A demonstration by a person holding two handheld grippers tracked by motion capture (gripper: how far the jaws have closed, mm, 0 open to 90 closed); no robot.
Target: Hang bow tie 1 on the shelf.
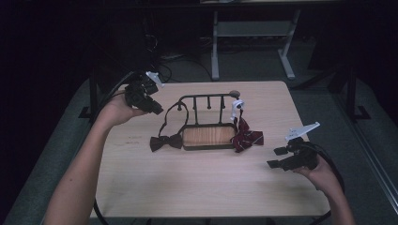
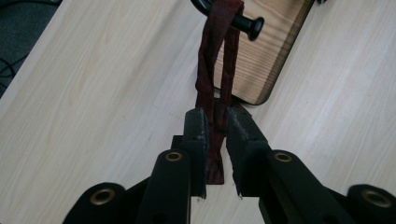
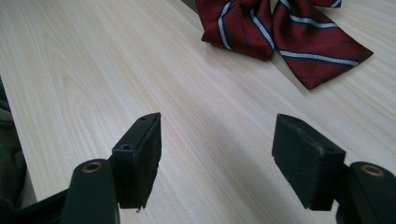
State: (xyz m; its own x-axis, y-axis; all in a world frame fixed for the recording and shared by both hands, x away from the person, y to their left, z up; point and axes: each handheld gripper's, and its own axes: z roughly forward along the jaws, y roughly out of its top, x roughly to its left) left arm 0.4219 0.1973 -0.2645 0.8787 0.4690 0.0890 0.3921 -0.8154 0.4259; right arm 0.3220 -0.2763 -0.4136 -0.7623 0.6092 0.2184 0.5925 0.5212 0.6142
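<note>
I count two bow ties at one hanger rack (image 1: 206,117): a dark one (image 1: 165,141) at its left end, a striped red one (image 1: 247,137) at its right. The dark tie's strap (image 2: 215,70) hangs from a rack peg, running lengthwise down to my left gripper (image 2: 215,154), whose slightly parted jaws flank it. My right gripper (image 3: 217,154) hovers spread over the worktop (image 1: 197,183), near the striped tie.

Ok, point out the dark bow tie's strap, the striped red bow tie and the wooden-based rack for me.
dark bow tie's strap (image 2: 210,70): left gripper view, on the band hanging from the peg.
striped red bow tie (image 3: 308,46): right gripper view, on its right wing.
wooden-based rack (image 1: 209,136): high view, on the bare wooden base.
</note>
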